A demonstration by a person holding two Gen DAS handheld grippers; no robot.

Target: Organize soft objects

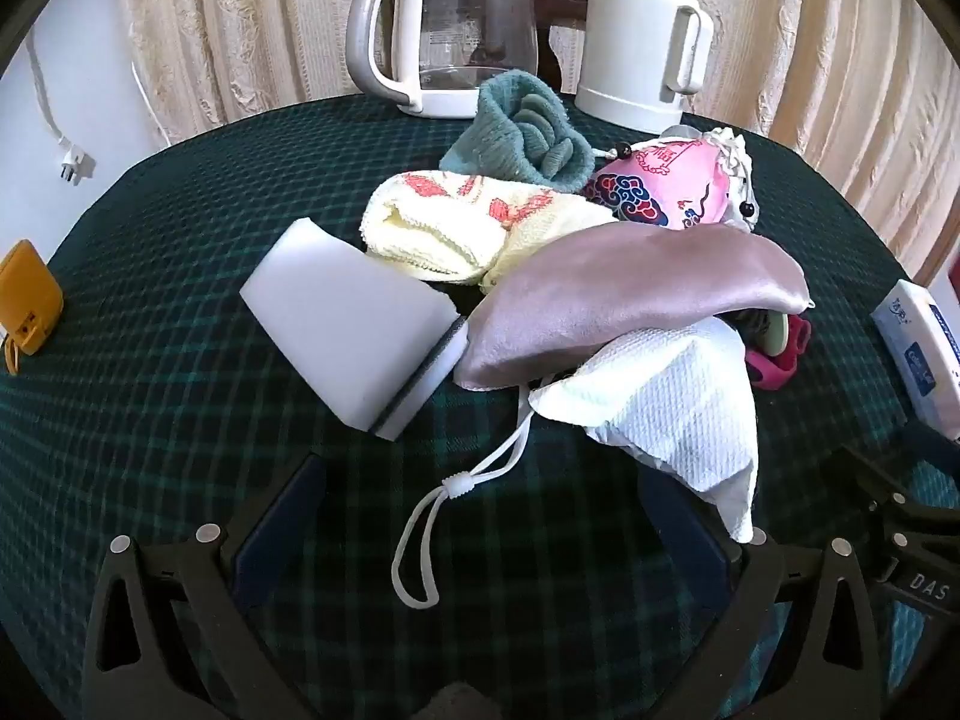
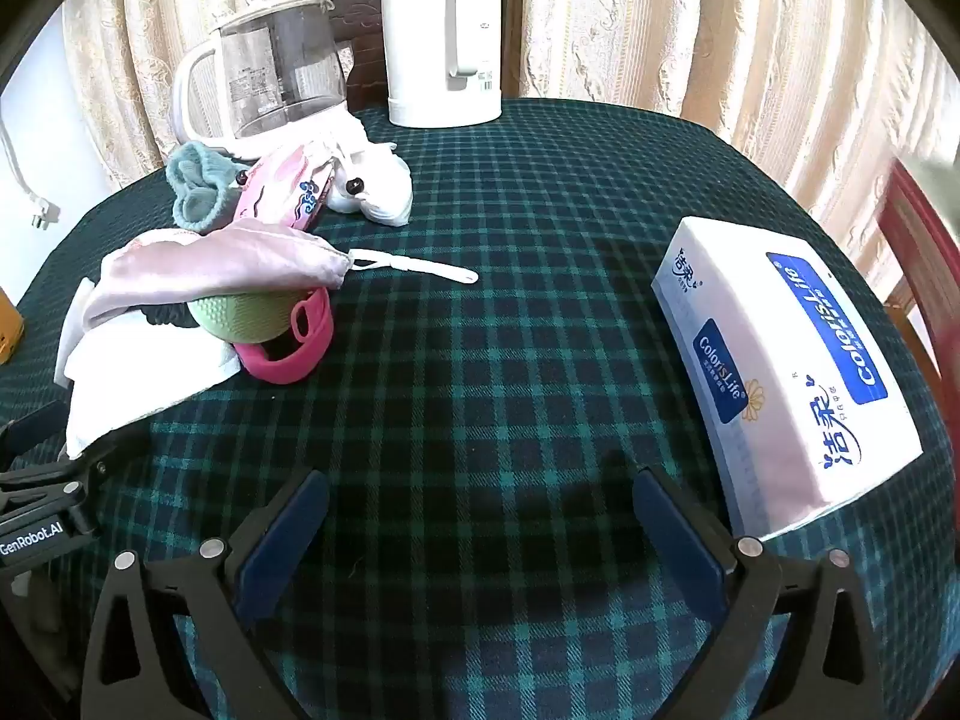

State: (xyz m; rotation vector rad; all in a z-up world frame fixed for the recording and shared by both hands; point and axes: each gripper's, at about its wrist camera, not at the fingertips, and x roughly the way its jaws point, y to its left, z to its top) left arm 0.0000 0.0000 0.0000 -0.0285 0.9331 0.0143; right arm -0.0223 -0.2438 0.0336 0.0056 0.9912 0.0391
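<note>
Two handheld grippers hover low over a round table (image 2: 540, 192) covered in dark green plaid cloth. The left gripper (image 1: 480, 516) has its two blue-padded fingers (image 1: 282, 528) spread wide, grasping nothing; a loop of white elastic cord (image 1: 432, 516) lies on the cloth between them, and whether it touches either pad is hard to tell. Just ahead sits a heap of soft things: a white sponge block (image 1: 354, 318) at the left, a pale pink satin pouch (image 1: 630, 306) draped over a white face mask (image 1: 672, 414), a cream towel with red marks (image 1: 474, 228) behind, then a teal knitted piece (image 1: 516, 138) and a pink printed pouch (image 1: 660, 186). The right gripper (image 2: 480, 522) is likewise spread wide and empty, above bare cloth, with the heap well off to its left and a tissue pack (image 2: 786, 390) just beside its right finger. A glass kettle (image 2: 270, 72) and a white kettle (image 2: 444, 42) stand at the far edge.
</note>
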